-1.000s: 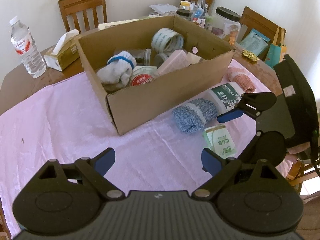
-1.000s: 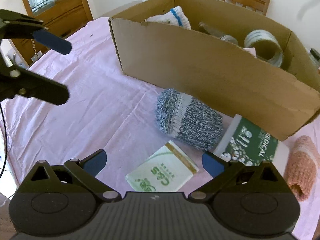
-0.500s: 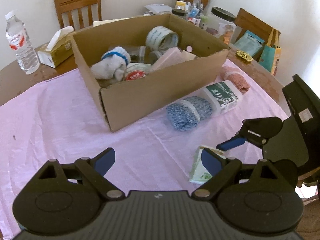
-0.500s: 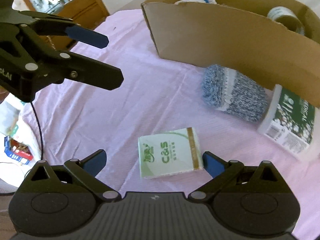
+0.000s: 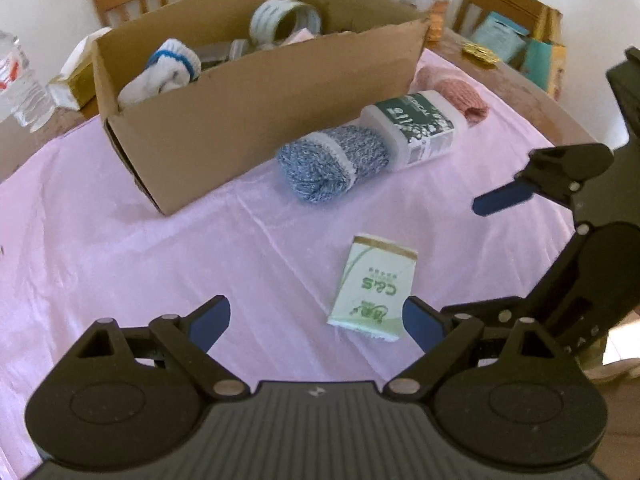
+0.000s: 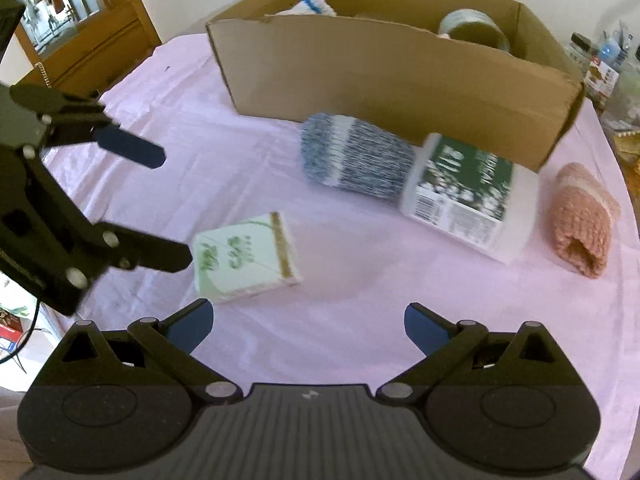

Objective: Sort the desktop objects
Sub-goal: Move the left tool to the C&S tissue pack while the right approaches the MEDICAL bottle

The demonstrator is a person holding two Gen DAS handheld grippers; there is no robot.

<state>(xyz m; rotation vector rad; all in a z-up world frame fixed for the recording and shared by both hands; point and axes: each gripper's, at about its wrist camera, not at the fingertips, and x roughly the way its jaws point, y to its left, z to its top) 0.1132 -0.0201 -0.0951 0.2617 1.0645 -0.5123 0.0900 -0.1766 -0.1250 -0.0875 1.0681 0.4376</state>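
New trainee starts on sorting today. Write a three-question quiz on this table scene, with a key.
1. True or false: the green tissue pack lies inside the cardboard box.
2. Which item touches the blue knitted roll? A: the pink knitted roll; B: the white cotton-swab tub; C: the tissue pack.
3. Fill in: both the left gripper and the right gripper have their jaws ____.

Key
1. False. It lies on the pink cloth, outside the box.
2. B. The tub lies end to end against it.
3. Open, and neither holds anything.
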